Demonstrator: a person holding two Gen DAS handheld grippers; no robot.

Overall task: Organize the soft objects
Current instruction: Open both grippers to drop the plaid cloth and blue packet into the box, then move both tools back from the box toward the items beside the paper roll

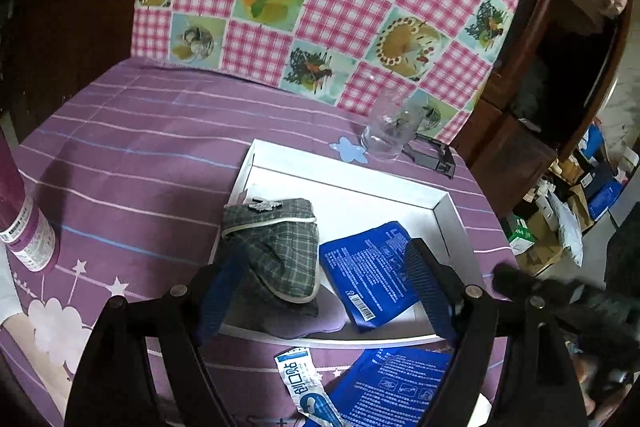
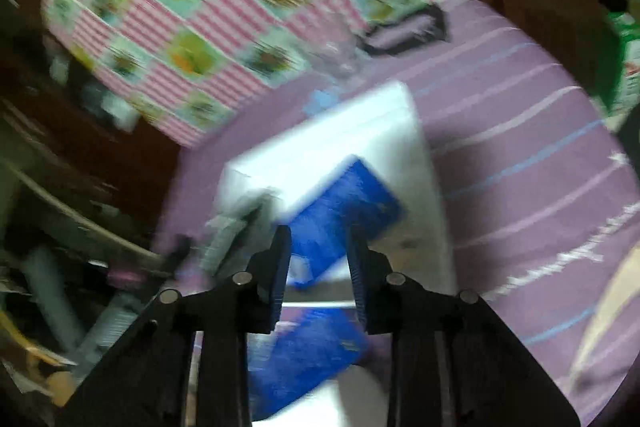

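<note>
A purple striped cloth point(image 1: 132, 163) with white stars covers the tabletop, and behind it hangs a pink gingham cloth point(image 1: 320, 7) printed with cakes and fruit. Dark wooden furniture point(image 1: 532, 75) stands to the right, with boxes heaped on the floor beyond.

On the purple cloth lies a shallow white tray point(image 1: 360, 179). Inside it, at the near left, a grey plaid fabric slipper point(image 1: 276, 251) with pale piping rests partly over the tray's left rim. Just beside it to the right, a blue gel pack point(image 1: 368, 275) with white print and a barcode lies flat on the tray floor. A second blue gel pack point(image 1: 392, 387) lies outside the tray, on the cloth in front of its near rim, next to a white-and-blue sachet point(image 1: 300, 383).

The left hand-held gripper point(image 1: 324, 287) hovers above the tray's near end with its jaws spread wide and nothing between them. The right hand-held gripper point(image 2: 320, 267) shows in a heavily blurred view; its jaws stand partly apart, and no pad presses on anything. Past them, the tray point(image 2: 424, 163) and both blue packs can be made out.

Behind the tray stand a clear glass cup point(image 1: 390, 131) and a small black object point(image 1: 434, 155); a pink bottle point(image 1: 24, 219) stands at the far left.
</note>
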